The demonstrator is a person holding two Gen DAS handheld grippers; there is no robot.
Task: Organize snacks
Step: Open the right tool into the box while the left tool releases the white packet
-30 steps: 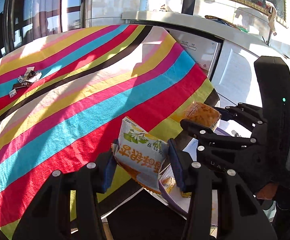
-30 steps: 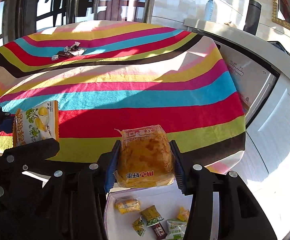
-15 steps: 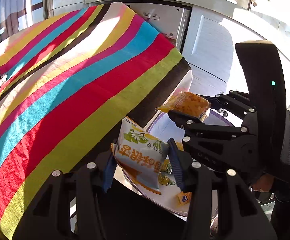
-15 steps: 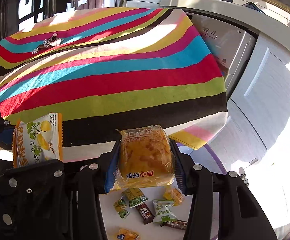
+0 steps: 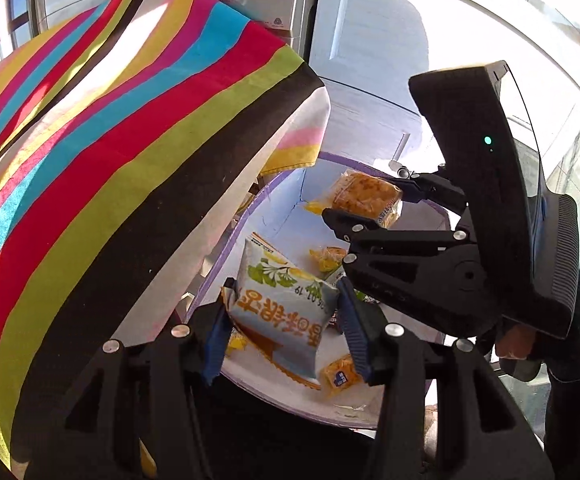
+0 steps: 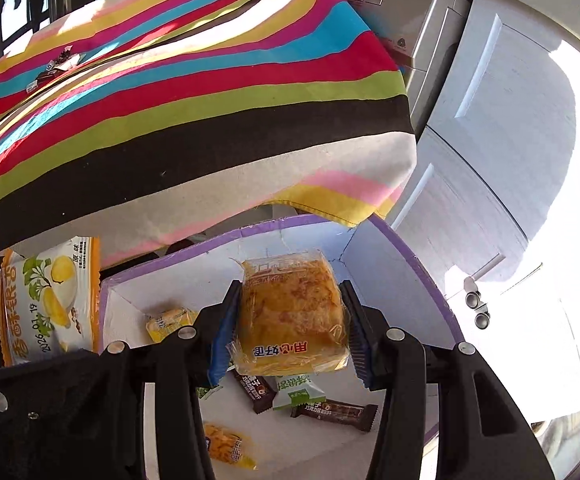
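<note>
Snacks hang pinched over the purple-rimmed box (image 6: 405, 248): my left gripper (image 5: 284, 316) grips the white packet (image 5: 282, 312), my right gripper (image 6: 290, 320) the pastry (image 6: 290, 316); I should lower before releasing.

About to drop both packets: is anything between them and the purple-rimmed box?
Nothing visible. The pastry packet in the right gripper and the white snack bag in the left gripper hang over the open box; only loose snacks lie below.

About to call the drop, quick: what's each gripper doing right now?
Left gripper: closed on the white snack packet, above the box.
Right gripper: closed on the wrapped pastry, above the same box.
</note>
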